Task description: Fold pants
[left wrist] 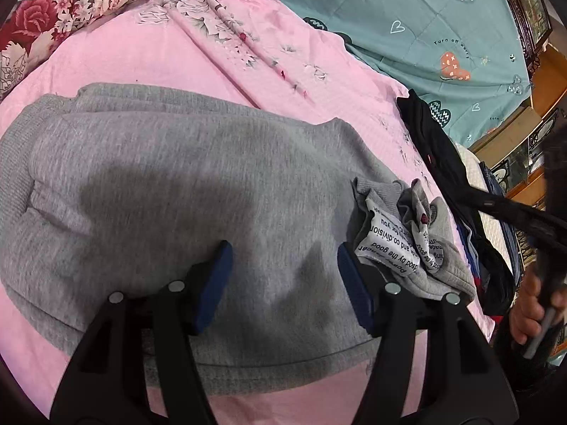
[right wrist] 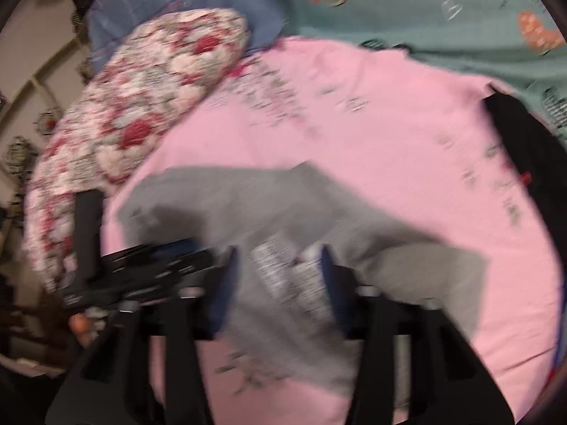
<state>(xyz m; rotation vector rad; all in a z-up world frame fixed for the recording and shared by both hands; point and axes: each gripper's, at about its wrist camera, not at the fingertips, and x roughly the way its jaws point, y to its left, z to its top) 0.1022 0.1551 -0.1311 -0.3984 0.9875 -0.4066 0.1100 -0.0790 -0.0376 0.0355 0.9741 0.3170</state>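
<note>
Grey sweatpants [left wrist: 170, 191] lie folded on the pink bedsheet [left wrist: 149, 56]. Their ankle cuffs with white printed-text bands [left wrist: 393, 241] are bunched at the right end. My left gripper [left wrist: 285, 260] is open and empty, hovering just above the grey cloth, its right finger next to the cuffs. In the blurred right wrist view, my right gripper [right wrist: 280, 265] is open above the pants [right wrist: 283, 212], with the printed bands [right wrist: 283, 269] lying between its fingers. The left gripper's body [right wrist: 141, 272] shows at the left there.
A floral pillow [left wrist: 60, 10] lies at the far left. A teal quilt with hearts [left wrist: 425, 17] covers the far side. A pile of dark clothes [left wrist: 457, 184] sits to the right of the pants. A hand holding the right gripper [left wrist: 531, 301] shows at the right edge.
</note>
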